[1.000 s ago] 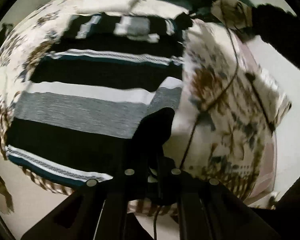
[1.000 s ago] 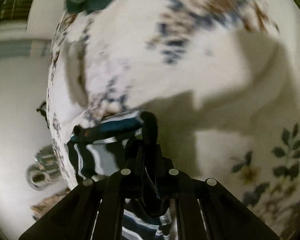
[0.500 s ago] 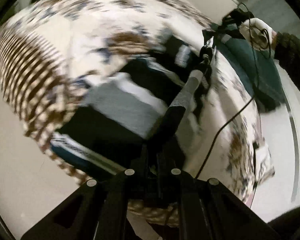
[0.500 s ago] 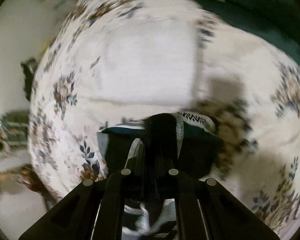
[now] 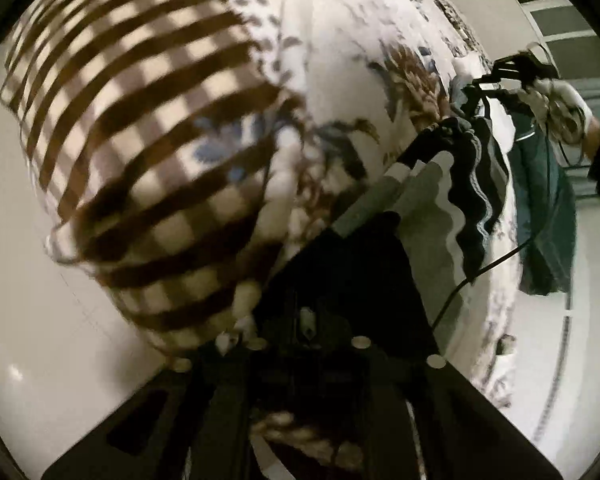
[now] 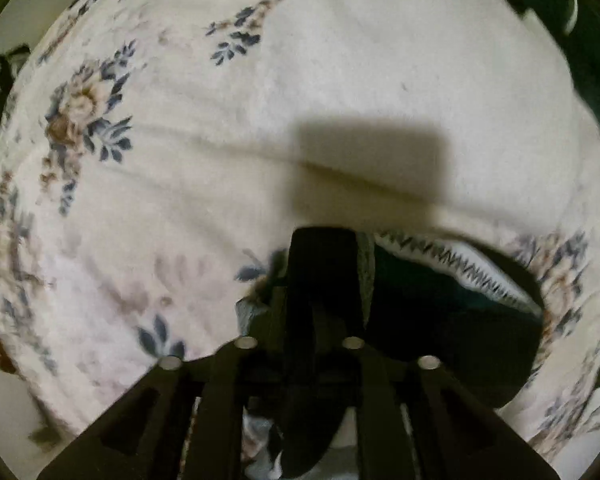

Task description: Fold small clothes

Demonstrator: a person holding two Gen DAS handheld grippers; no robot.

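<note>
Left gripper (image 5: 332,276) pinches the striped garment (image 5: 432,200) above the floral sheet (image 5: 340,60).

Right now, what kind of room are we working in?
Probably a bedroom: the work surface looks like a bed with a floral sheet and a brown checked blanket, with a striped garment and a teal cloth on it.

The striped garment (image 5: 456,200) swallows the left gripper (image 5: 340,264) fingertips, the checked blanket (image 5: 140,120) smears into blur, and in the right wrist view the green cloth (image 6: 588,24) runs off the edge.
</note>
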